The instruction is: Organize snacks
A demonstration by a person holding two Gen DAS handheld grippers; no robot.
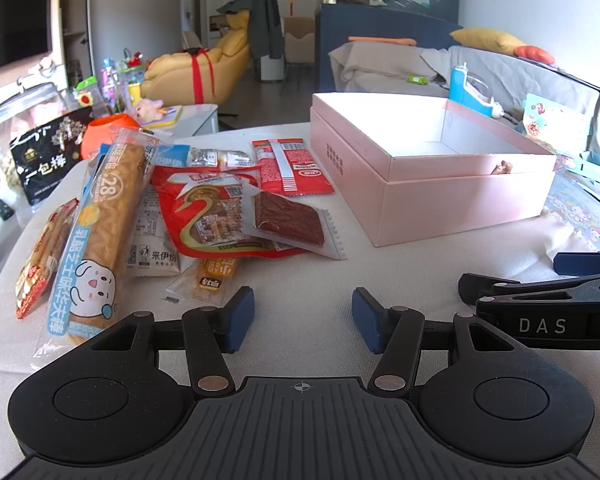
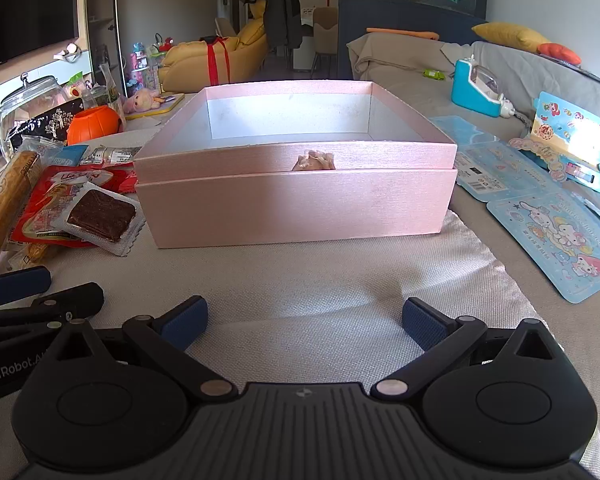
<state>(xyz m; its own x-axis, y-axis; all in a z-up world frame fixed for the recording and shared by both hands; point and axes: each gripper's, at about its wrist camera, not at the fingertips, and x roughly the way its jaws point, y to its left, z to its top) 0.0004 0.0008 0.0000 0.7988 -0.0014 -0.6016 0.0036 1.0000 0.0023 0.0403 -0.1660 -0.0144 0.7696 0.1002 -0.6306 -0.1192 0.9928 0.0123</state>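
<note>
Left tool: the left tool [image 1: 303,318] sits low over the cloth-covered counter [image 1: 380,280], its blue-padded fingers spread wide with nothing between them.
Right tool: the right tool [image 2: 305,322] rests alongside, at about 3 o'clock of the left one, jaws gaping just as wide and likewise empty, aimed straight at the box.
Nearest snack: a small clear sachet with orange print [image 1: 208,278] lies just beyond the left tool at 11 o'clock, apart from its fingers.
Snack pile: further out at 11 o'clock, a clear-wrapped square of dark red-brown dried meat [image 1: 290,224] lies on top of a large red foil pouch [image 1: 192,216]; a long golden bread stick in a blue-and-white wrapper [image 1: 100,232] lies at 10 o'clock, and a flat red sachet with a silver stripe [image 1: 290,166] further back at 12 o'clock.
Box: an open pale pink cardboard box with a white lining [image 2: 296,200] stands at 12 o'clock of the right tool, just beside the pile; I can see no snack inside it.
Beyond: blue cartoon sticker sheets [image 2: 556,236] at 2 o'clock of the right tool, an orange pumpkin-shaped pot [image 2: 94,126] at 10 o'clock.
Progress: by my reckoning hardly begun, with every visible snack lying outside the box and all the moving left to do.
</note>
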